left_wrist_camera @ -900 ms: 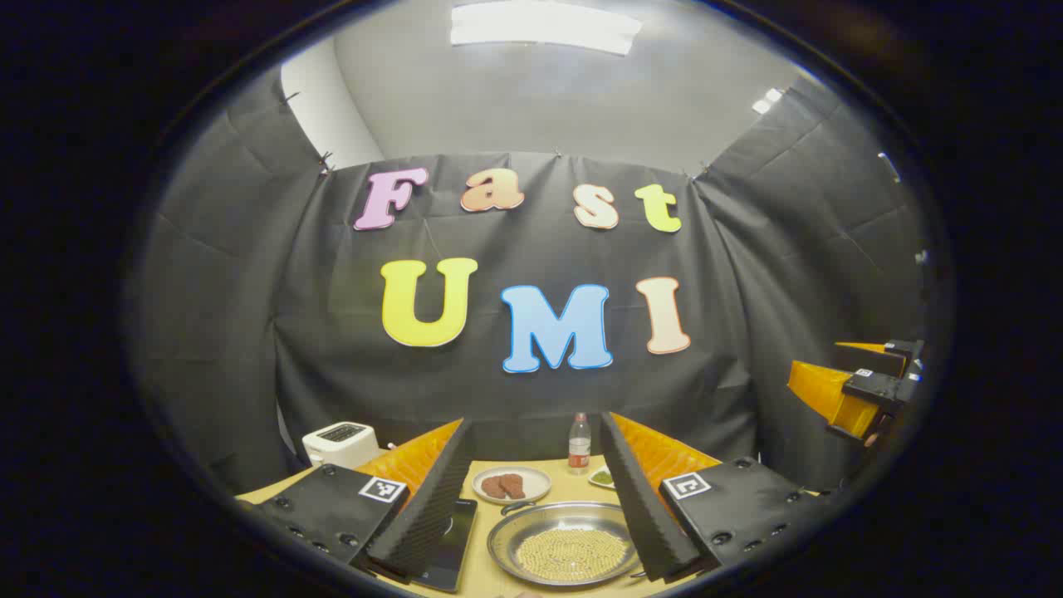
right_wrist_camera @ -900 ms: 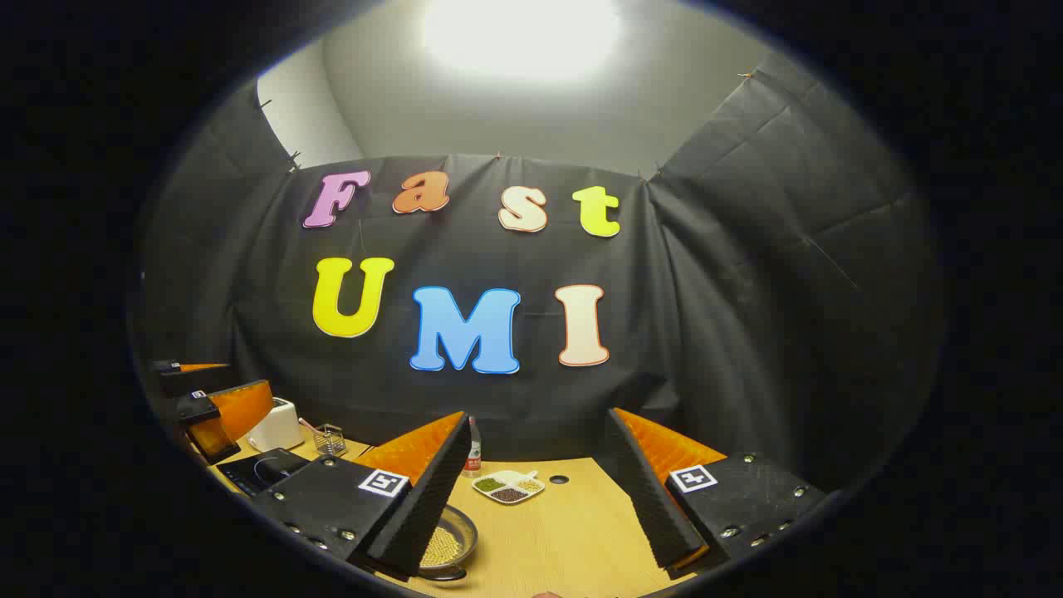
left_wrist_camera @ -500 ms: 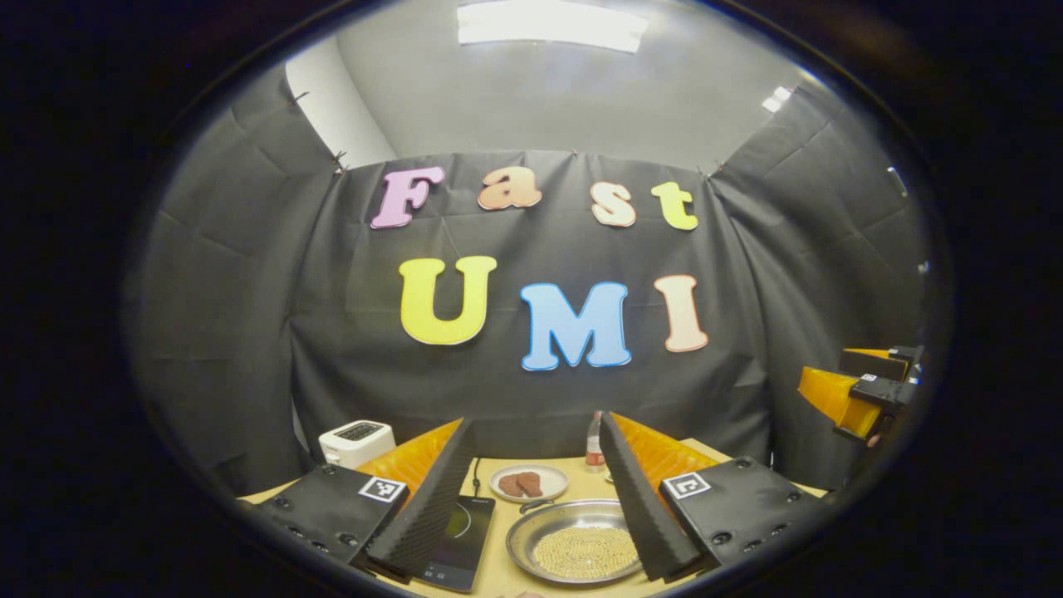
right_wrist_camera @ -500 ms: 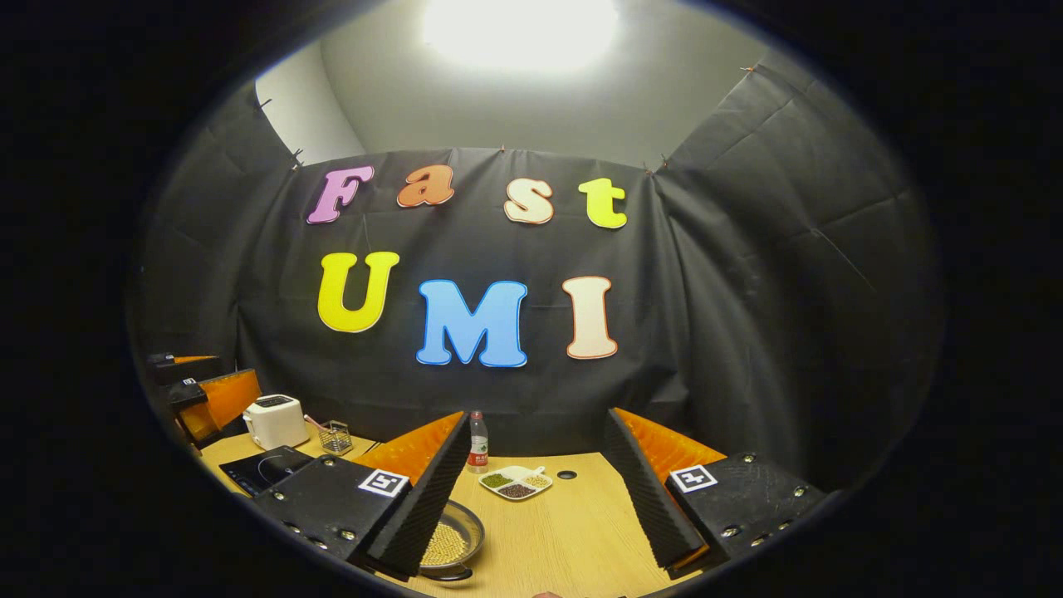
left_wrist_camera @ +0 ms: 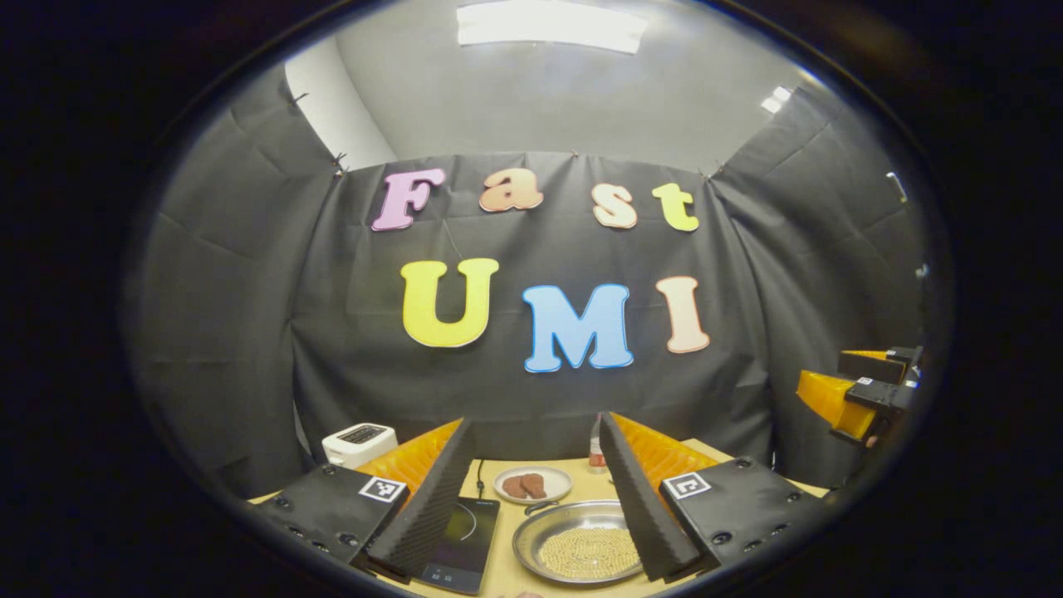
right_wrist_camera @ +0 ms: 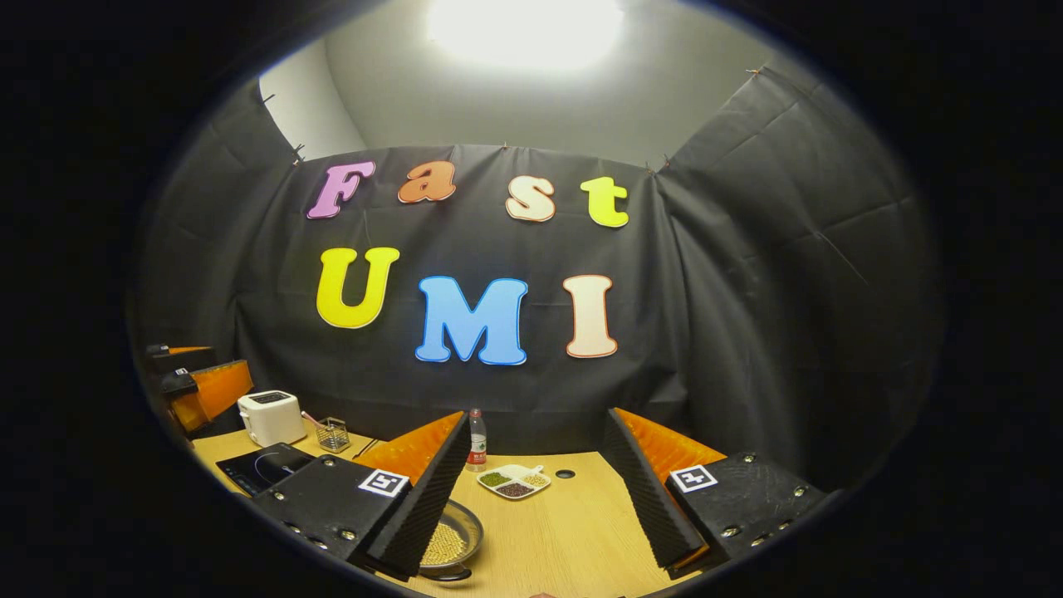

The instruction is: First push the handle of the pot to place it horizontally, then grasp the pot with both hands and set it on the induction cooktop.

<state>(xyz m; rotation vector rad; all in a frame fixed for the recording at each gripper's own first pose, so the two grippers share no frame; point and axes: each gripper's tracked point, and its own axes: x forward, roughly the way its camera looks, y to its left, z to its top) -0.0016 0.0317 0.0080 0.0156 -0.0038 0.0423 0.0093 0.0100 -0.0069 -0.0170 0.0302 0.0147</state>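
Left gripper view had the left gripper (left_wrist_camera: 531,498) wide open and empty above the table (left_wrist_camera: 498,573), pot (left_wrist_camera: 579,552) right of the cooktop (left_wrist_camera: 458,540), right gripper (right_wrist_camera: 531,498) likewise open, empty, probably staged for the handle push.

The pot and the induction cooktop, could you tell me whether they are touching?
Apart. In the left gripper view a strip of bare table shows between the pot and the induction cooktop beside it.
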